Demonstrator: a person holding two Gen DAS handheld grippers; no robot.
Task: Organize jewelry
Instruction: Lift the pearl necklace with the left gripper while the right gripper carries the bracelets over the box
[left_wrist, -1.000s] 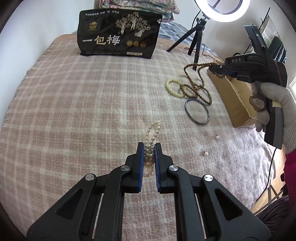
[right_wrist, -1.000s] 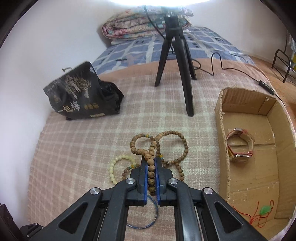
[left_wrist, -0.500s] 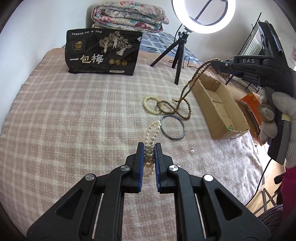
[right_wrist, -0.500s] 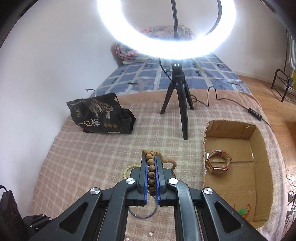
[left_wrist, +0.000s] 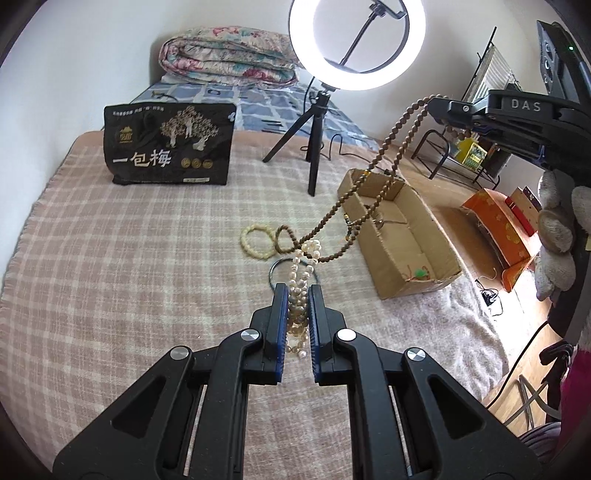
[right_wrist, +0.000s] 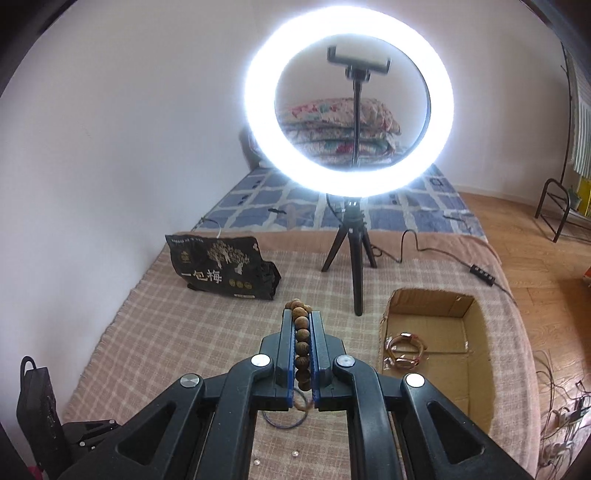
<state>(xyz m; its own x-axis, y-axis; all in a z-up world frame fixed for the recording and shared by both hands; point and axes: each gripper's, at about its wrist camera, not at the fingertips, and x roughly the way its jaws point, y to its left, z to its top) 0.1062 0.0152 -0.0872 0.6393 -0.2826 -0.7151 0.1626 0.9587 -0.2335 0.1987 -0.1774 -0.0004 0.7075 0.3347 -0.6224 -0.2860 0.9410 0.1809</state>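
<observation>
My left gripper (left_wrist: 298, 291) is shut on a pearl bracelet (left_wrist: 303, 275) and holds it above the checked blanket. My right gripper (right_wrist: 300, 318) is shut on a brown wooden bead necklace (right_wrist: 301, 334). In the left wrist view the right gripper (left_wrist: 439, 107) is raised at the upper right, and the necklace (left_wrist: 384, 147) hangs from it in a long strand down to the blanket beside the cardboard box (left_wrist: 391, 258). A cream bead bracelet (left_wrist: 255, 242) and a dark bangle (left_wrist: 275, 271) lie on the blanket. The box (right_wrist: 476, 373) holds a watch (right_wrist: 404, 349).
A ring light on a tripod (left_wrist: 314, 155) stands behind the jewelry. A black snack bag (left_wrist: 168, 144) stands at the back left. Two small loose beads (right_wrist: 275, 457) lie on the blanket. An orange box (left_wrist: 498, 225) is on the floor to the right.
Both grippers have risen. The right gripper lifted the wooden necklace until most of it hangs free. The left gripper lifted the pearl bracelet off the blanket.
</observation>
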